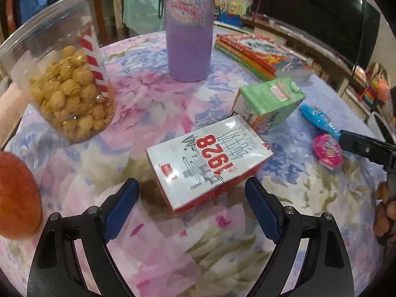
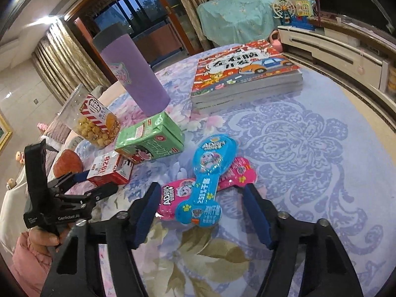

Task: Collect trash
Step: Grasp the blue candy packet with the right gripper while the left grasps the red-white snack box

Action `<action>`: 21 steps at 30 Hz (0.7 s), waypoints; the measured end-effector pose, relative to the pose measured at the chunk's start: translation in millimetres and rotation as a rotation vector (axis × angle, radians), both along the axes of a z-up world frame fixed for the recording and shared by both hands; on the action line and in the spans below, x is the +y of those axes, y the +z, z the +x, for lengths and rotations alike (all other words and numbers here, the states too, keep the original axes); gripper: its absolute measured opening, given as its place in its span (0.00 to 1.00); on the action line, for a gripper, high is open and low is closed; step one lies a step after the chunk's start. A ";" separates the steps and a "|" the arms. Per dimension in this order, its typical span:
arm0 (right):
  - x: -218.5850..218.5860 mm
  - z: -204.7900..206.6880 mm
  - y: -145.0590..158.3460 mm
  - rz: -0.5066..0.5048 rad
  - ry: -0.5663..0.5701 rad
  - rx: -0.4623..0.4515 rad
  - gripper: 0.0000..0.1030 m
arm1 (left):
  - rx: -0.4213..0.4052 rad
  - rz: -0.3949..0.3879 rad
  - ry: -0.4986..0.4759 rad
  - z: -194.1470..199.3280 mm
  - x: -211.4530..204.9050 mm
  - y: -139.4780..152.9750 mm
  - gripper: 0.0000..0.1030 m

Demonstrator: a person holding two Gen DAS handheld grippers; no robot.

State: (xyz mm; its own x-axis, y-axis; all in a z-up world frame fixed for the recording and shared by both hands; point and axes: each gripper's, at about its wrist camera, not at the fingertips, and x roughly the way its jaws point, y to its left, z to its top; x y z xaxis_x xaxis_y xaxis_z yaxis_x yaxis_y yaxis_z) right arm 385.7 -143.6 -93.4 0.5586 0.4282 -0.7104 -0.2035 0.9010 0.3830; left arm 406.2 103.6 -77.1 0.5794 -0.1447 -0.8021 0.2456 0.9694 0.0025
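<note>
A white and red box marked 1928 (image 1: 208, 165) lies on the floral tablecloth (image 1: 173, 247). My left gripper (image 1: 191, 184) stands open, with its blue pads on either side of the box's near end and not touching it. Behind it lies a green drink carton (image 1: 269, 101) on its side. In the right wrist view, a blue bone-shaped snack wrapper (image 2: 205, 180) lies across a pink one (image 2: 173, 193). My right gripper (image 2: 201, 190) is open around both, with the pads close to them. The left gripper (image 2: 96, 183) shows at the left by the box (image 2: 109, 170).
A purple bottle (image 1: 189, 24) stands at the back, with a clear jar of round snacks (image 1: 64, 79) to its left and a stack of picture books (image 2: 242, 74) to its right. A red-orange fruit (image 1: 17, 195) sits at the left edge. A hand (image 2: 42, 237) holds the left gripper.
</note>
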 end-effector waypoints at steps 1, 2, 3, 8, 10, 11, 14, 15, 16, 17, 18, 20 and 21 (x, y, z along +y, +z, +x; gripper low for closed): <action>0.4 0.4 -1.2 -0.006 0.000 0.004 0.53 | 0.001 0.004 -0.002 1.7 -1.1 -0.5 0.87; 0.6 0.2 -2.1 -0.011 -0.001 0.007 0.44 | 0.000 -0.001 -0.009 2.6 -2.0 -0.2 0.87; 0.6 0.1 -2.5 -0.010 -0.002 0.009 0.40 | -0.007 -0.004 -0.014 2.4 -2.8 0.8 0.87; -4.2 -3.7 -0.7 0.009 -0.001 0.007 0.16 | -0.055 0.022 -0.020 -6.6 -11.3 6.3 0.59; -6.2 -7.3 -0.4 0.015 -0.001 0.009 0.11 | -0.025 0.011 -0.003 -8.9 -14.2 3.2 0.34; -8.2 -10.3 -0.8 0.025 0.004 0.012 0.10 | -0.026 0.005 0.005 -11.9 -15.1 3.4 0.34; -13.4 -19.4 -1.1 0.039 0.008 0.012 0.07 | -0.031 -0.024 0.023 -25.7 -21.7 6.6 0.31; -15.7 -23.9 -1.0 0.044 0.009 0.013 0.07 | -0.033 -0.039 0.024 -32.0 -24.2 8.0 0.29; -17.4 -26.9 -0.6 0.050 0.011 0.013 0.07 | -0.036 -0.049 0.025 -38.7 -27.2 8.8 0.29; -19.3 -30.7 -0.1 0.054 0.012 0.012 0.06 | -0.036 -0.051 0.027 -43.6 -29.9 9.2 0.29; -20.7 -33.8 0.8 0.057 0.012 0.012 0.06 | -0.037 -0.054 0.025 -48.8 -33.9 9.9 0.29; -24.8 -42.6 2.7 0.066 0.014 0.011 0.06 | -0.036 -0.076 0.014 -61.7 -42.6 11.8 0.29; -26.1 -45.7 3.6 0.069 0.016 0.012 0.06 | -0.030 -0.085 0.011 -65.5 -45.6 12.0 0.29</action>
